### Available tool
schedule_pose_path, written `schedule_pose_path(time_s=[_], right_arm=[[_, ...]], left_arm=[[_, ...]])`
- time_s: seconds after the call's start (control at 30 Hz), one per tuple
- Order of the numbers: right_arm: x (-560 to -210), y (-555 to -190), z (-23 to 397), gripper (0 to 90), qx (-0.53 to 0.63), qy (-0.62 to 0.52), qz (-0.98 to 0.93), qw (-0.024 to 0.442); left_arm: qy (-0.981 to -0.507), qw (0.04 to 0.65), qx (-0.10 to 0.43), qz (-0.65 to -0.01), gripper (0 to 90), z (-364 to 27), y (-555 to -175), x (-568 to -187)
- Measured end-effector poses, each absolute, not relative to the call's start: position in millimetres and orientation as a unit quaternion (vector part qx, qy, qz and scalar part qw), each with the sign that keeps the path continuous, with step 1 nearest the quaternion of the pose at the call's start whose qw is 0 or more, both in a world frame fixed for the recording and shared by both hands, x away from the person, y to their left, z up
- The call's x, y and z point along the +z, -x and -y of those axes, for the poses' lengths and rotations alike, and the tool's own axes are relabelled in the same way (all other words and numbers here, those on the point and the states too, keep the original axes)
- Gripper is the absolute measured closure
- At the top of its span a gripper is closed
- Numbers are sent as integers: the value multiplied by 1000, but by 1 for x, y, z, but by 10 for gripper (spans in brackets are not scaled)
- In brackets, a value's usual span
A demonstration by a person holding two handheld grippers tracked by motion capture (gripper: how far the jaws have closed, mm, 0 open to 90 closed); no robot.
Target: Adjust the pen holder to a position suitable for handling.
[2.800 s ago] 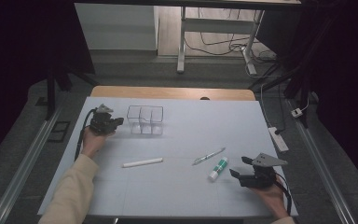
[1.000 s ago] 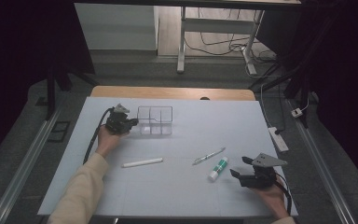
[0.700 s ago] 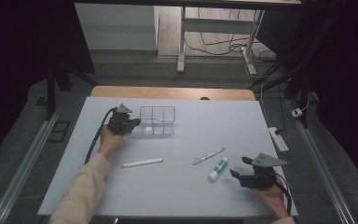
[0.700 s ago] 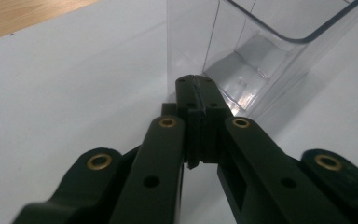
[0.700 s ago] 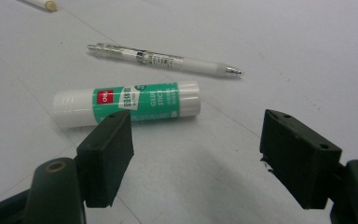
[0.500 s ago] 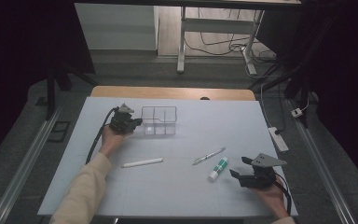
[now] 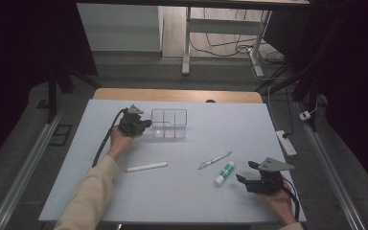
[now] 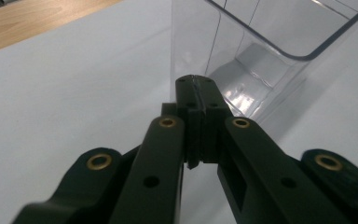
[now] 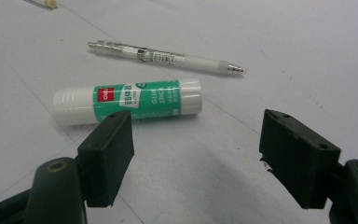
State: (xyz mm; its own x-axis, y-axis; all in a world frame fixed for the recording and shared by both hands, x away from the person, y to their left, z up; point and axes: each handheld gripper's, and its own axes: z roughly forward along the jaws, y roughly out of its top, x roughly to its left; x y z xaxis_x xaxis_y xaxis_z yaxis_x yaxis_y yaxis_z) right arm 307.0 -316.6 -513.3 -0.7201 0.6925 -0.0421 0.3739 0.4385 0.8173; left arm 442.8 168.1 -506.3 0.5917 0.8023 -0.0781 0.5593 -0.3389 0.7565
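A clear plastic box (image 7: 169, 111) with compartments stands at the back of the white table (image 7: 191, 201). My left gripper (image 7: 147, 125) is shut, its tips against the box's left wall (image 8: 261, 56); nothing sits between its closed fingers (image 8: 186, 88). Near the front right, my right gripper (image 7: 246, 171) is open and points left at a green-and-white glue stick (image 7: 224, 173). In the right gripper view the glue stick (image 9: 130, 100) lies just beyond the spread jaws of that gripper (image 9: 198, 140), untouched. A white pen (image 7: 214, 160) (image 9: 168, 57) lies behind it.
A white stick-shaped object (image 7: 146, 166) lies left of the middle; its end (image 9: 44, 2) shows in the right gripper view. The left gripper's cable (image 7: 103, 143) trails along the forearm. A power strip (image 7: 286, 142) lies off the table's right edge.
The left gripper has moved to the right, and the clear box has slid right ahead of it. The right gripper, glue stick and pen have kept their places.
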Motion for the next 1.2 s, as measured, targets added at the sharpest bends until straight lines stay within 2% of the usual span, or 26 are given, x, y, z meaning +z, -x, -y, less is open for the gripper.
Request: schedule_pose_path(time_s=[1.2], right_arm=[[-514, -307, 317, 252, 420, -322, -828, 186]], left_arm=[[-811, 386, 155, -412, 889, -140, -456, -505]])
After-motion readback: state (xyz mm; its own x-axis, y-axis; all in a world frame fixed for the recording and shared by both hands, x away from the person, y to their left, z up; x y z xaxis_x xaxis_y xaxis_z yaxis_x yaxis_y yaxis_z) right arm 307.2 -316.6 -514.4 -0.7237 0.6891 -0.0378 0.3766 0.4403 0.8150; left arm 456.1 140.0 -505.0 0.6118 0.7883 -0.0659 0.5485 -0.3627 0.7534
